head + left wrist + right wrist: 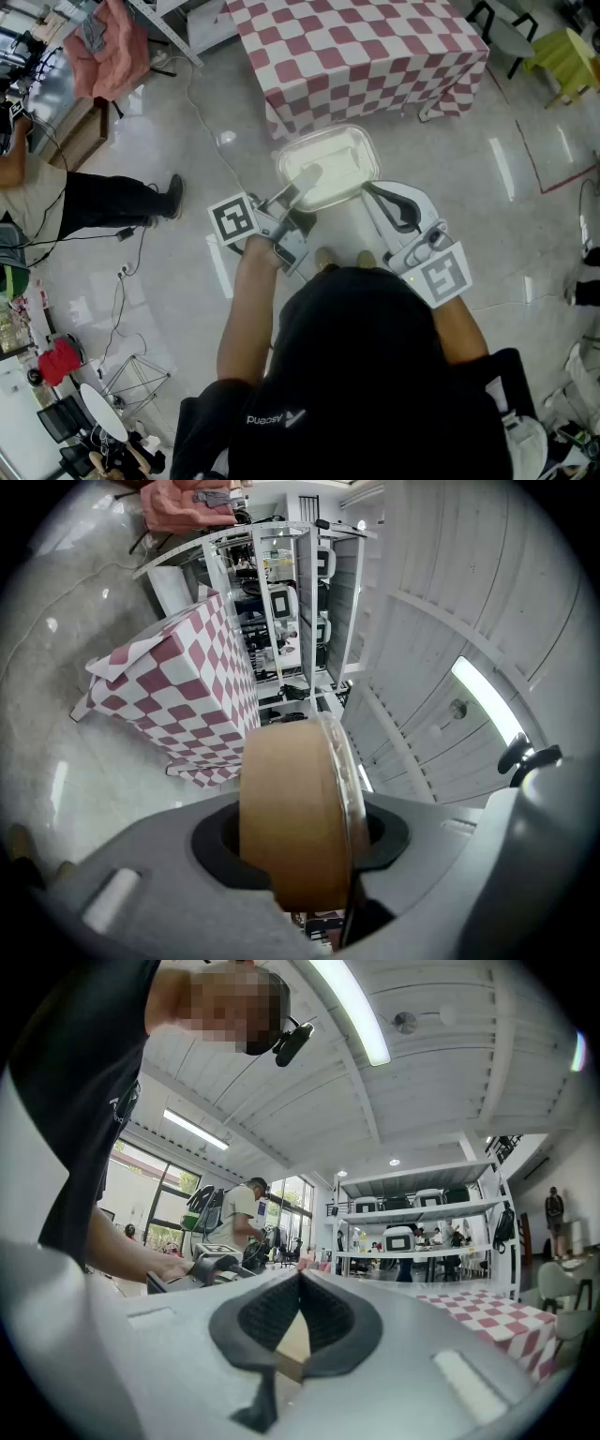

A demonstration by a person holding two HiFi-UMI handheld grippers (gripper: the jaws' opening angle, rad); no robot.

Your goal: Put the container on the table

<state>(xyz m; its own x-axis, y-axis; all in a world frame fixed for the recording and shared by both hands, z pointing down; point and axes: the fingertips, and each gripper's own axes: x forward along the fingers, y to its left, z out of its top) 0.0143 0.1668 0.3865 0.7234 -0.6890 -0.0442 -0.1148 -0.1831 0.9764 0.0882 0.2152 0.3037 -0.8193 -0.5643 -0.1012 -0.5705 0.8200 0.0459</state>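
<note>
Container [333, 164], tan base with a clear lid, is up in the air over the floor [187, 122], just short of the near edge of the desk [356, 47]. It's not on the desk; no part of it touches the red-and-white checked cloth.

Left hand-held gripper [302, 180] is pinching the container. It comes in from the side away from the desk and bites the container's near-left rim. In the left gripper view the container stands on edge between the pads, tan base on the left and clear lid on the right, both pads pressing on it. The desk is ahead and to the left past the container, with shelving [281, 592] behind it.

Right hand-held gripper [300, 1283] has its jaws pressed together at the tips. A thin tan sliver [292, 1346] shows lower down between the black pads; can't tell what it is. In the head view this gripper sits just beside the container's right rim, on the side away from the desk. Contact there is unclear.

The marker cubes on both grippers point back toward the wearer, further from the desk than the jaws.

Another person [56, 202] stands well left of the desk. A pink cloth [112, 47] hangs off to the desk's left, and a yellow chair [567, 56] is off its right corner.
</note>
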